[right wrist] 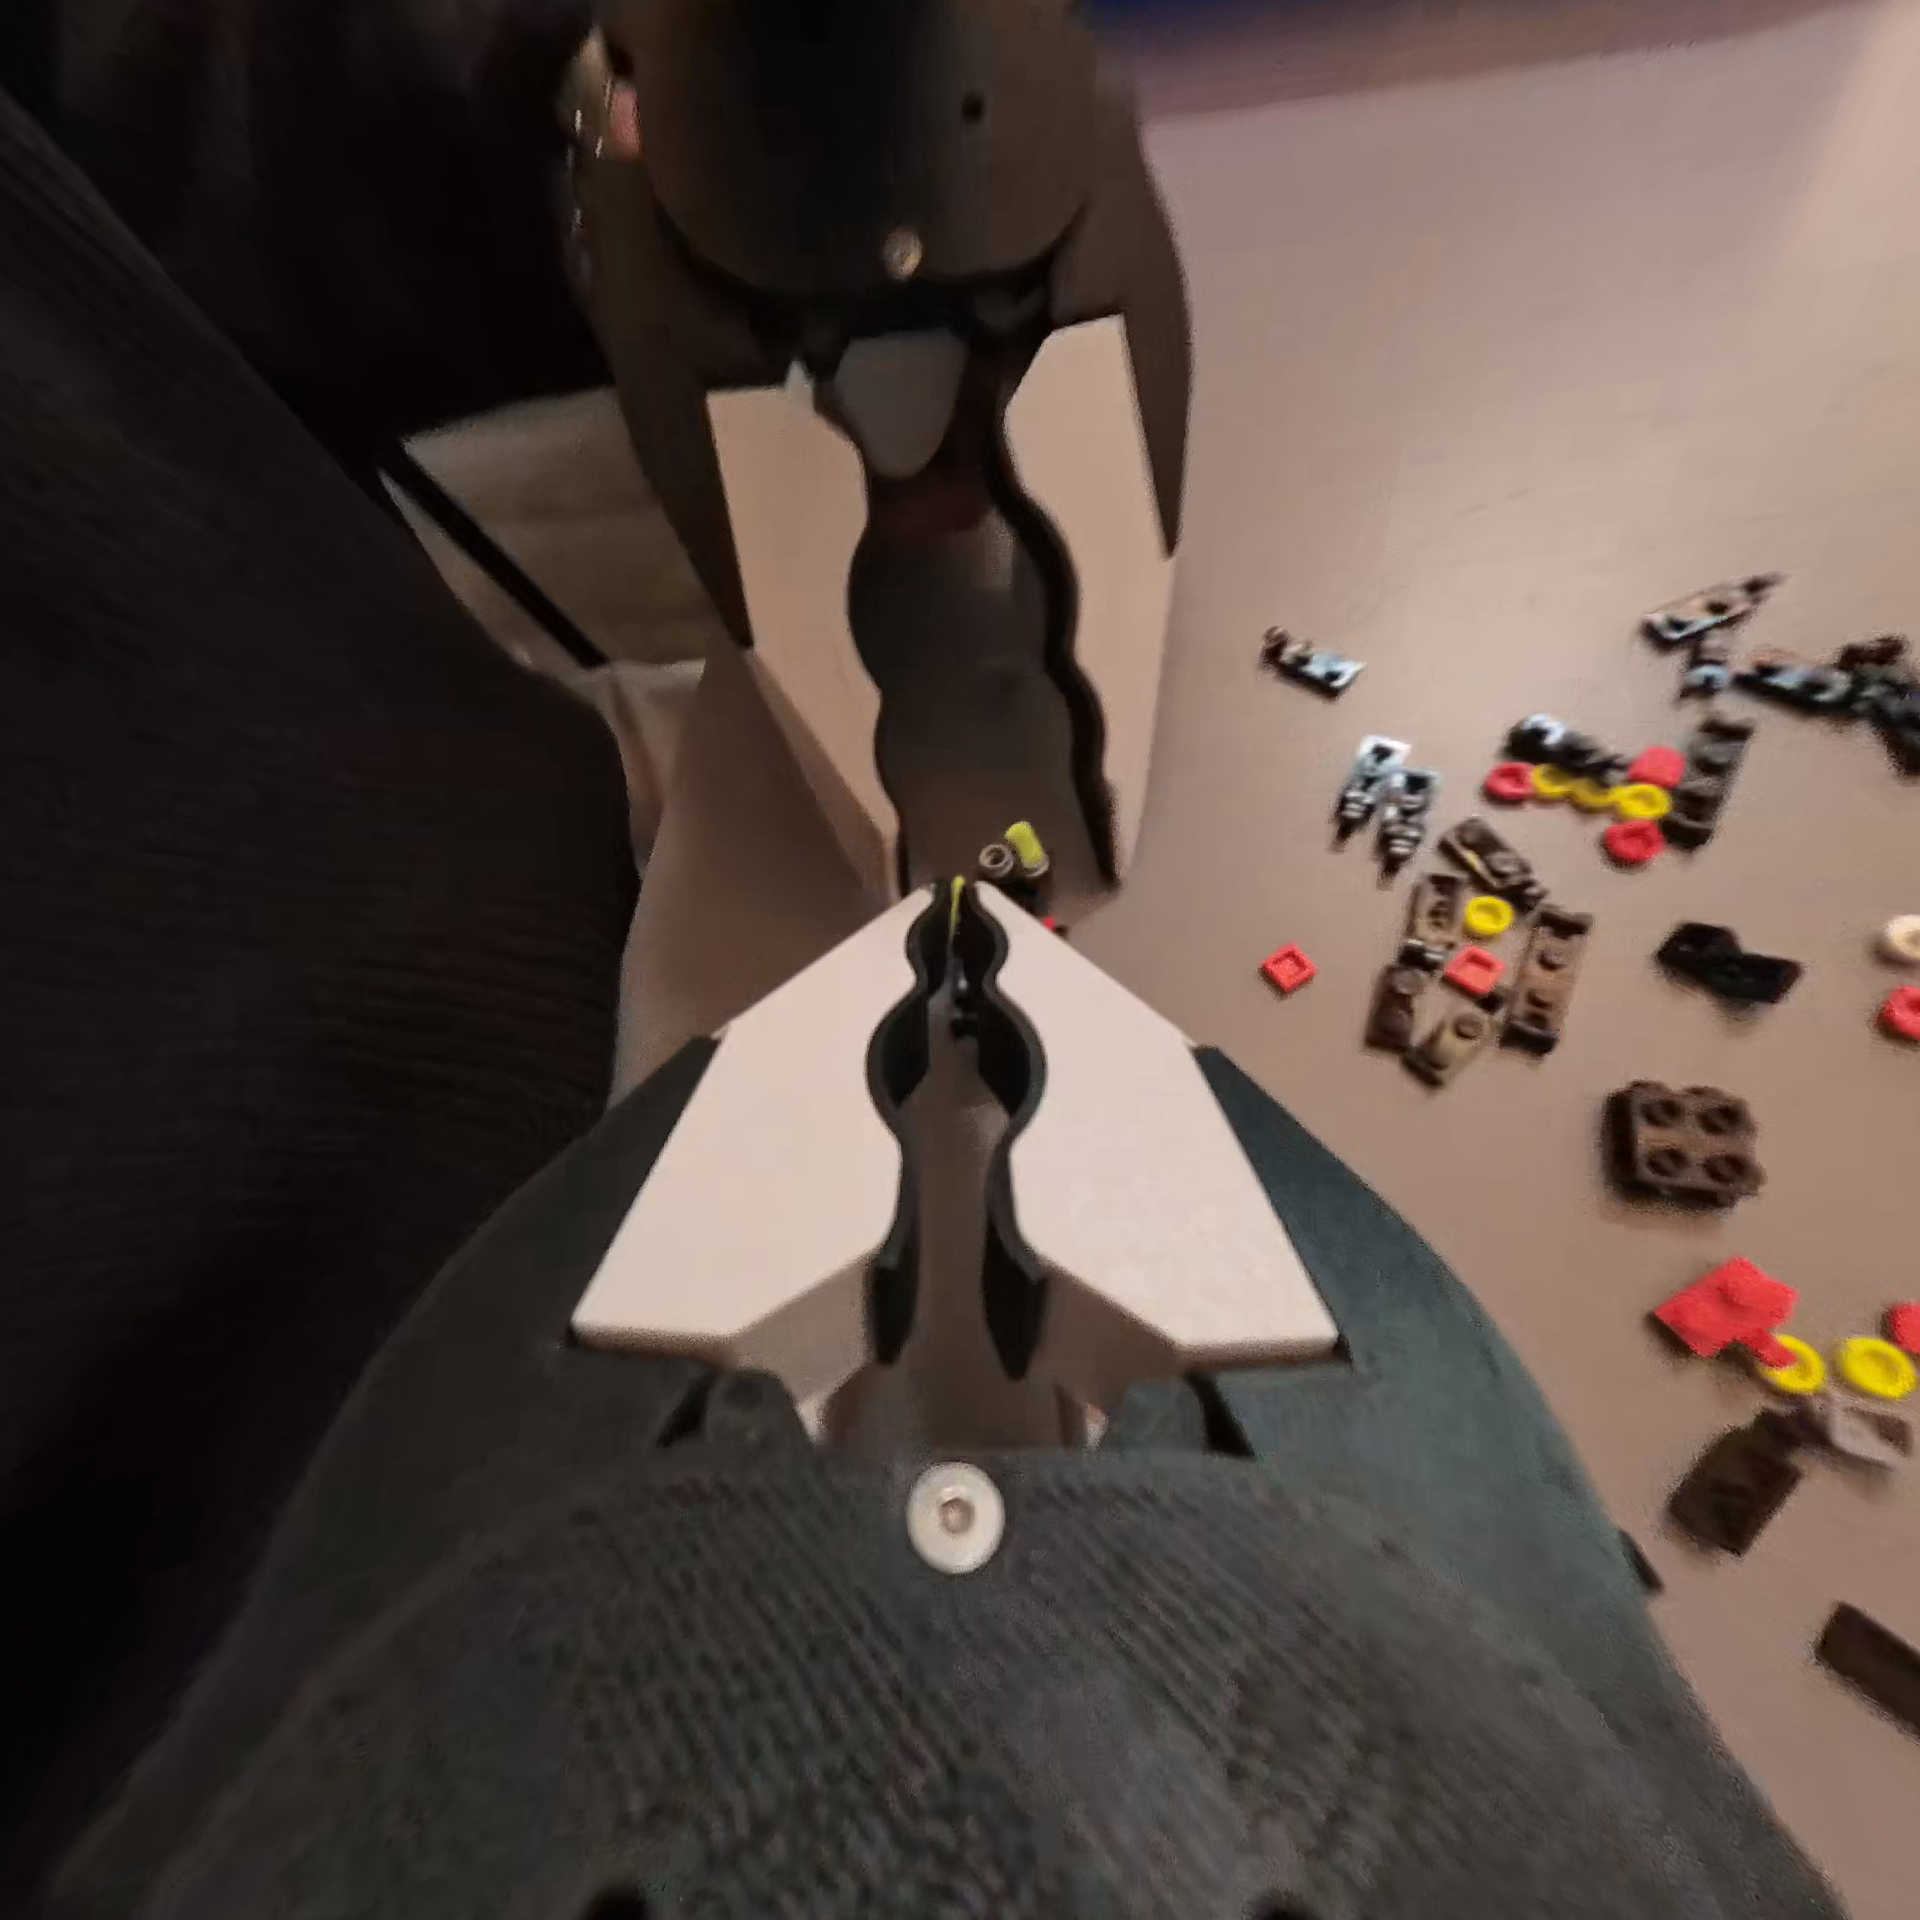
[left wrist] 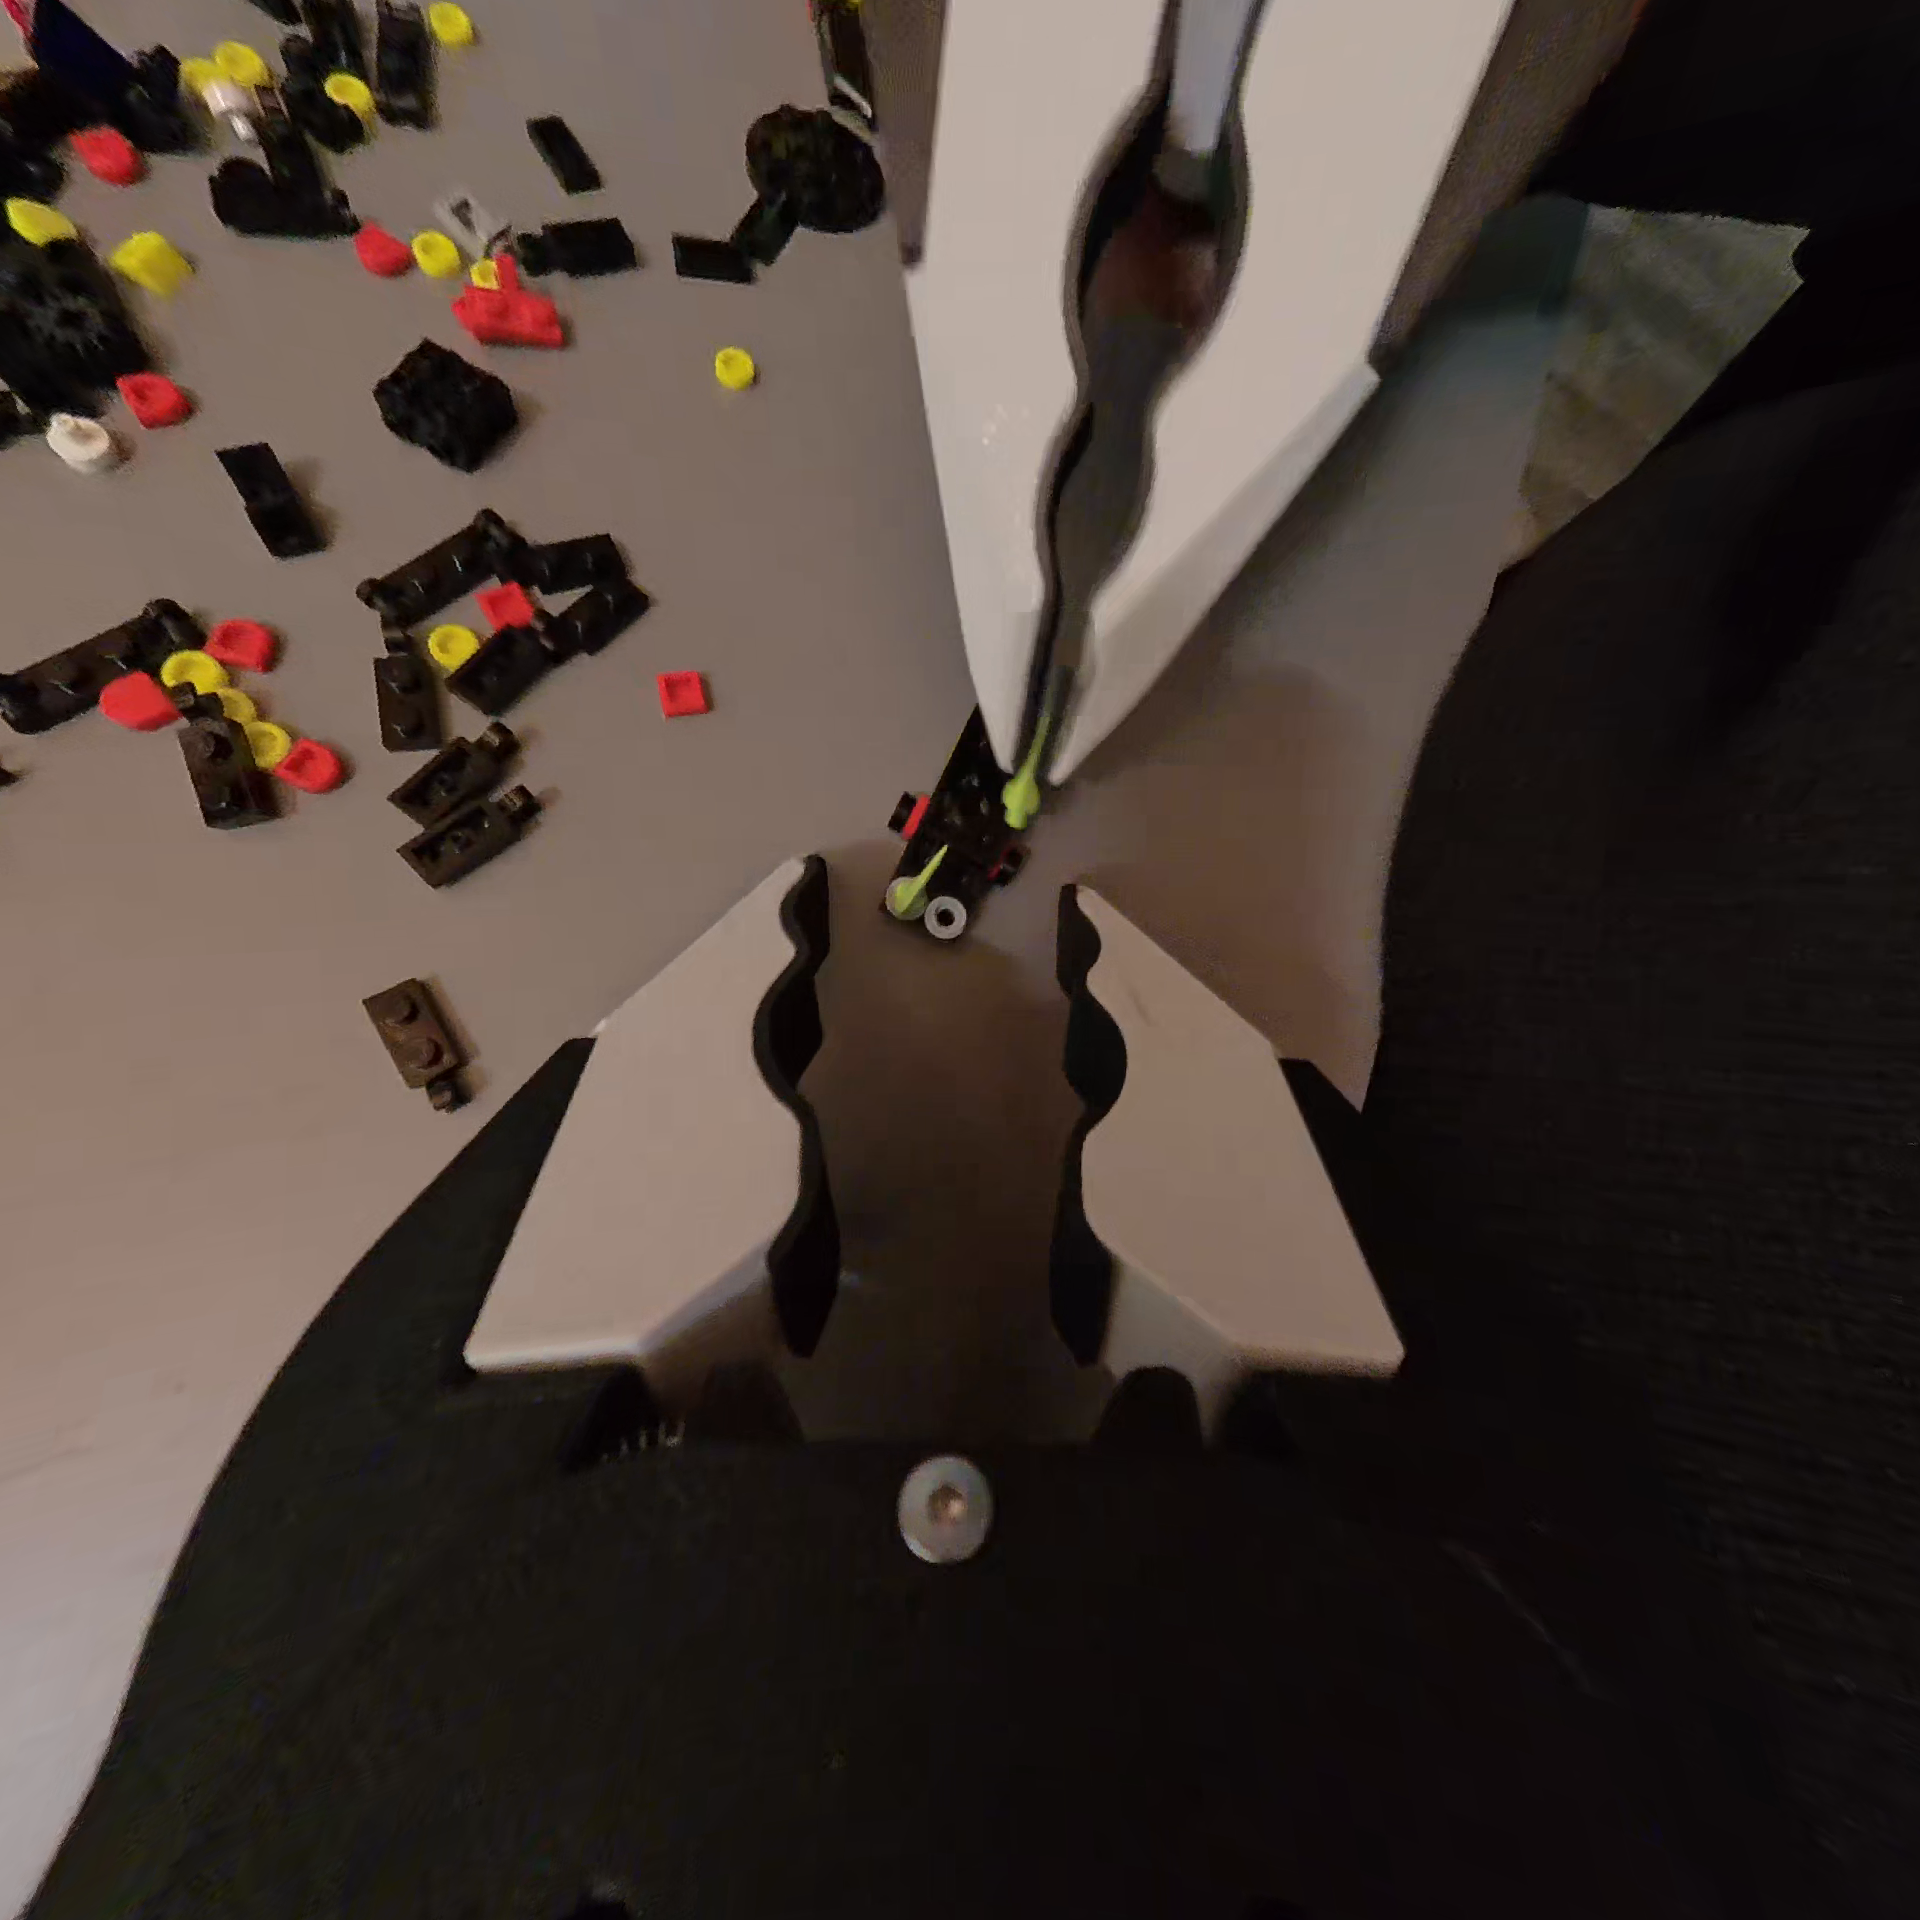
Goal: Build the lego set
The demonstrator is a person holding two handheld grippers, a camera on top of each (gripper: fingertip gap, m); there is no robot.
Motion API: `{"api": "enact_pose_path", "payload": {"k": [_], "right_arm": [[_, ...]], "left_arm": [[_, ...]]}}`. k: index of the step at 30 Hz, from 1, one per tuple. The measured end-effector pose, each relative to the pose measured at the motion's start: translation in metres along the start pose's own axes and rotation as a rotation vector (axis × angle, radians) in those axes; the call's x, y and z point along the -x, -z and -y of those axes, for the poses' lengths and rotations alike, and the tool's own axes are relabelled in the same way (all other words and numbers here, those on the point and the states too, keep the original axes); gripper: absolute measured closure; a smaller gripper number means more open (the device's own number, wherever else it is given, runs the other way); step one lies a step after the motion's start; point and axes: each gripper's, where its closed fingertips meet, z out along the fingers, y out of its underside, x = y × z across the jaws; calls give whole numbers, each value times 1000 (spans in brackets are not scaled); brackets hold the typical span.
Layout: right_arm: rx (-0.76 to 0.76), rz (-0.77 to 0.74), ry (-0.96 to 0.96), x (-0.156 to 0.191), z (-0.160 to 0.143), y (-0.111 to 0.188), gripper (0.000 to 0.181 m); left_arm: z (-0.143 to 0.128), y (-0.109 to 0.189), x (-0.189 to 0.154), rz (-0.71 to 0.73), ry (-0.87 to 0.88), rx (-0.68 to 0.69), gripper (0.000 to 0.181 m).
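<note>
A small black Lego assembly (left wrist: 961, 821) with red side bits, a lime lever (left wrist: 914, 888) and a grey ring (left wrist: 945, 920) lies on the grey table (left wrist: 790, 582). My left gripper (left wrist: 945, 894) is open and empty, its tips just short of the assembly on either side. My right gripper (left wrist: 1029, 764) comes in from the far side, shut on a second thin lime lever piece (left wrist: 1023, 795) whose end touches the assembly. In the right wrist view my right gripper (right wrist: 956, 896) pinches the lime piece (right wrist: 956, 902); the open left gripper (right wrist: 1003, 878) faces it, with the assembly (right wrist: 1013, 857) between.
Several loose black plates, red and yellow round pieces lie spread on the table to the left, among them a red tile (left wrist: 683, 694) and a black brick (left wrist: 445, 405). They show at the right in the right wrist view (right wrist: 1681, 1143). The table edge and dark fabric (left wrist: 1662, 935) lie close by. The grippers are tip to tip, or close to it.
</note>
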Motion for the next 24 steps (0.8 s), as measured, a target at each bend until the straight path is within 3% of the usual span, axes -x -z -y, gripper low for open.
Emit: {"api": "enact_pose_path", "payload": {"k": [5, 10, 24], "right_arm": [[77, -21, 43, 1, -11, -10, 181], [49, 4, -9, -2, -11, -5, 181], [10, 1, -46, -9, -7, 3, 181]], "left_arm": [[-1, -1, 3, 17, -8, 2, 153], [-2, -3, 1, 32, -49, 17, 166], [4, 0, 0, 9, -34, -24, 168]]}}
